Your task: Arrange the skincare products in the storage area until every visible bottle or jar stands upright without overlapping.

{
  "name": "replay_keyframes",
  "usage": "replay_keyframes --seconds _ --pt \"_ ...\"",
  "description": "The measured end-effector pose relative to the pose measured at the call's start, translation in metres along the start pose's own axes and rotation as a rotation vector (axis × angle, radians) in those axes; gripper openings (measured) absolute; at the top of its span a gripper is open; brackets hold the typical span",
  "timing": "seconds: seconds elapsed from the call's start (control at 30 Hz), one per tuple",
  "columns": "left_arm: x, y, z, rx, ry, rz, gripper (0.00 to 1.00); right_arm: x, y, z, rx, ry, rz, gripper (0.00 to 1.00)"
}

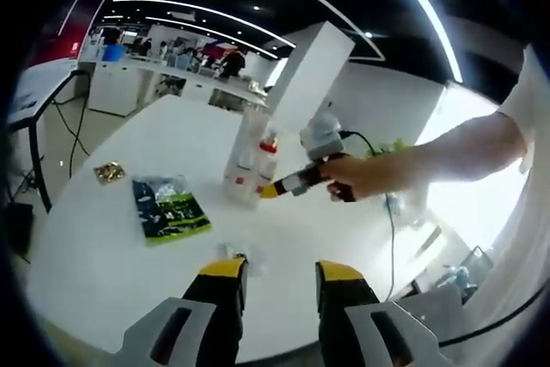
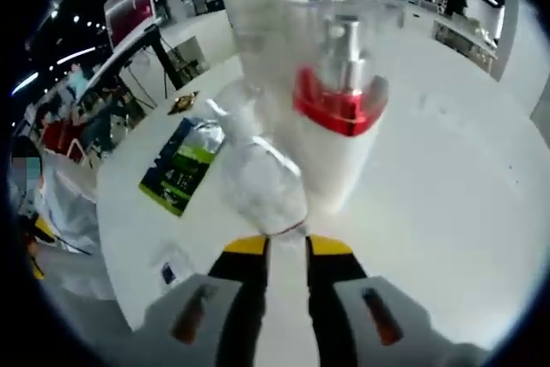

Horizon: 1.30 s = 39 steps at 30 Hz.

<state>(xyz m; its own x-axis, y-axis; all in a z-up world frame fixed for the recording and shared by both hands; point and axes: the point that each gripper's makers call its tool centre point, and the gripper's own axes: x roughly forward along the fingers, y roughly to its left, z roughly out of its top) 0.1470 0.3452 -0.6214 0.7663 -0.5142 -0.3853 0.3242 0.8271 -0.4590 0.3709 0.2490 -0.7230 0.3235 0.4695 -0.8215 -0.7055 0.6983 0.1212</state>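
On the white bench (image 1: 129, 255), a green packet (image 1: 169, 208) is seen lying flat. The left gripper (image 1: 279, 277) is held with fingers (image 1: 225, 274) apart. The right gripper (image 1: 273, 189), held by a hand (image 1: 365, 176), is placed against the clustered bottles (image 1: 253, 161).

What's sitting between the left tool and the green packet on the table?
In the left gripper view, bare white table separates the left tool from the green packet; a small clear wrapper lies by the tool's tips.

A white table (image 1: 129, 247) spreads across the lower frame. Upper left, curved ceiling light strips (image 1: 198, 10) glow; a white pillar (image 1: 309, 75) rises at centre, white counters (image 1: 120, 88) at left.
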Motion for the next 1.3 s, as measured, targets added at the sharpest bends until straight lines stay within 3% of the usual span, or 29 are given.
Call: replay_keyframes --seconds 0.33,0.57,0.8,0.93,1.03,1.13,1.3 --pt "-0.001 0.003 0.0 0.009 -0.003 0.02 0.32 0.007 -0.003 0.004 -0.074 0.003 0.004 0.17" --pt "0.0 0.004 -0.002 0.012 0.005 0.02 0.32 0.008 0.0 0.011 -0.055 -0.013 0.012 0.17" --pt "0.0 0.004 -0.003 0.022 0.008 0.025 0.32 0.009 -0.002 0.013 0.002 -0.013 0.008 0.21" --pt "0.0 0.003 -0.004 0.027 0.014 0.022 0.32 0.01 0.001 0.012 0.062 -0.014 0.004 0.3" --pt "0.0 0.003 -0.005 0.029 0.019 0.021 0.32 0.012 0.004 0.014 0.194 -0.034 0.0 0.32" --pt "0.0 0.003 -0.005 0.027 0.018 0.02 0.32 0.014 0.005 0.018 0.267 -0.058 -0.012 0.33" --pt "0.0 0.003 -0.005 0.028 0.019 0.02 0.32 0.015 0.004 0.018 0.27 -0.056 -0.035 0.32"
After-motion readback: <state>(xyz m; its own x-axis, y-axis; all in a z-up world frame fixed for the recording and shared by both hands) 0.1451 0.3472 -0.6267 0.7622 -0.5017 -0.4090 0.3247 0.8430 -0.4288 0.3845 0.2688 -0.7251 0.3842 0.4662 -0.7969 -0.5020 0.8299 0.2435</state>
